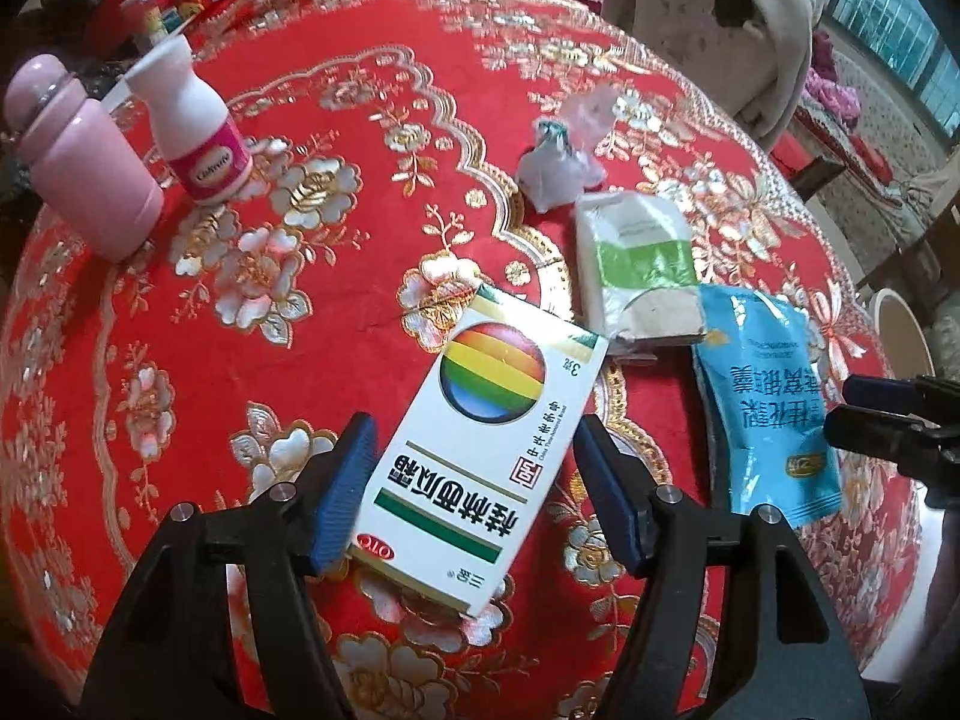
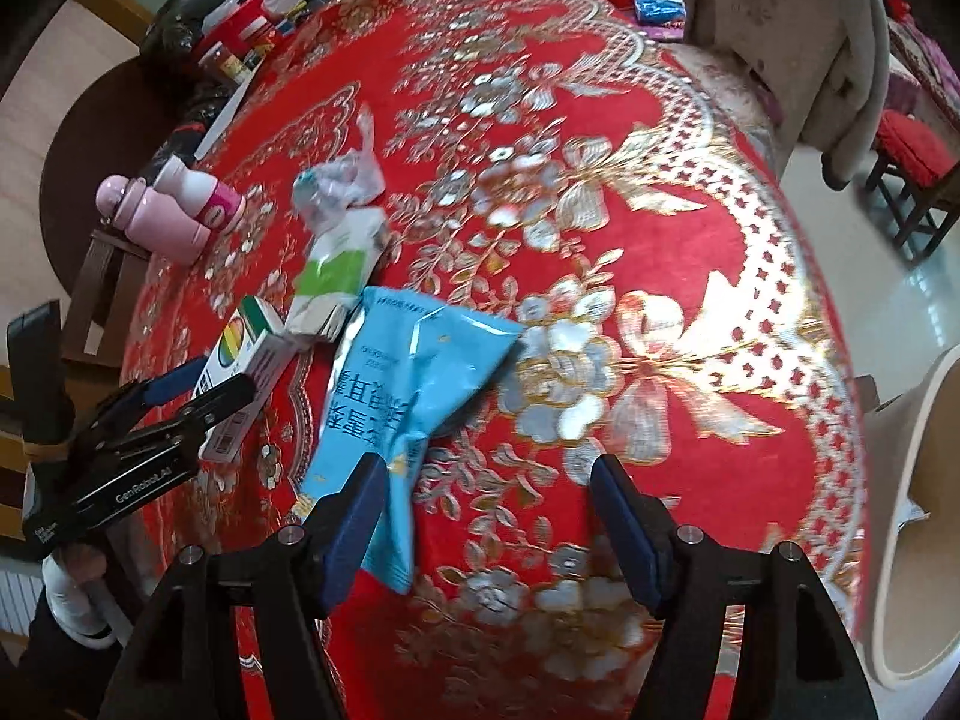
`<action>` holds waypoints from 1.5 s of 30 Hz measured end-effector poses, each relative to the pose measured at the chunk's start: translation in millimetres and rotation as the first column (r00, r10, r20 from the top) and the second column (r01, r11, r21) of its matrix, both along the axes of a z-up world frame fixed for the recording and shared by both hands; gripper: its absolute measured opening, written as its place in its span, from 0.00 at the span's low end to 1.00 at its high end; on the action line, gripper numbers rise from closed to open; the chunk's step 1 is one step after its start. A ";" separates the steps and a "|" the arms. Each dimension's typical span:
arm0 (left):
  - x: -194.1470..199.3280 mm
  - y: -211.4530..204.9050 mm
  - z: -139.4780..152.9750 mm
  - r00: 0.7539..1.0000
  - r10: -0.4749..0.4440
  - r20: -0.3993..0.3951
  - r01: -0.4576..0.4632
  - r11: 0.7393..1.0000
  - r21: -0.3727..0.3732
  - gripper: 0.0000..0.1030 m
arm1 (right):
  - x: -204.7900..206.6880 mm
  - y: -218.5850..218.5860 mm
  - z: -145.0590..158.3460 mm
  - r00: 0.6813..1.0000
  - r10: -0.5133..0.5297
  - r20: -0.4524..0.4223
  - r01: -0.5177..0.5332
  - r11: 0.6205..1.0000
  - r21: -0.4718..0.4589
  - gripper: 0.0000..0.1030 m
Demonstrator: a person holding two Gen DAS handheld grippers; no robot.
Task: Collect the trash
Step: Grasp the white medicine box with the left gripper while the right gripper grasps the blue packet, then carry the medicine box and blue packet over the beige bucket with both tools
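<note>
Between open left jaws, medicine box point(image 1: 480, 450)

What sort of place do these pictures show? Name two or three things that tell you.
Probably a home dining or living room. A round table under a red embroidered cloth holds household things: a pink flask, a medicine box. A chair draped with a coat stands behind it.

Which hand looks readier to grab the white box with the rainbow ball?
The left tool: the white box already lies between its open pads. The right tool hangs by the blue packet.
</note>
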State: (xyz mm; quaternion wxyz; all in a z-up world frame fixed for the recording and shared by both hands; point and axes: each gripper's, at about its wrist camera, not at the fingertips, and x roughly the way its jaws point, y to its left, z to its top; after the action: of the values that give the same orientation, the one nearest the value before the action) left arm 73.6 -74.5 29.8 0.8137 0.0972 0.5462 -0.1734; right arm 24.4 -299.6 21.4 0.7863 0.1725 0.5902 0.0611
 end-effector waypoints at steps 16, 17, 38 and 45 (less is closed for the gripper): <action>-29.8 23.4 -1.9 0.965 0.252 -0.075 -0.259 0.961 -0.100 0.54 | 23.0 57.9 -9.7 0.988 0.138 0.075 -0.115 0.961 -0.253 0.46; -32.7 22.1 0.9 0.963 0.259 -0.070 -0.265 0.958 -0.109 0.53 | 21.7 54.8 -9.6 0.986 0.148 0.071 -0.127 0.962 -0.242 0.45; -79.2 -68.8 40.9 0.987 0.161 0.009 -0.158 0.974 -0.160 0.52 | -54.5 -36.5 38.1 0.981 0.086 0.173 -0.073 0.994 -0.080 0.41; -90.7 -110.8 47.5 0.995 0.100 0.022 -0.095 0.981 -0.168 0.52 | -74.2 -78.1 44.8 0.984 0.020 0.176 -0.005 0.996 -0.086 0.41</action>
State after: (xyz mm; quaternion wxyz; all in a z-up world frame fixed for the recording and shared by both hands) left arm -17.1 -185.3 77.3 0.8346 0.0046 0.5216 -0.1770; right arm -49.8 -377.7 66.2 0.8417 0.1290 0.5214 0.0557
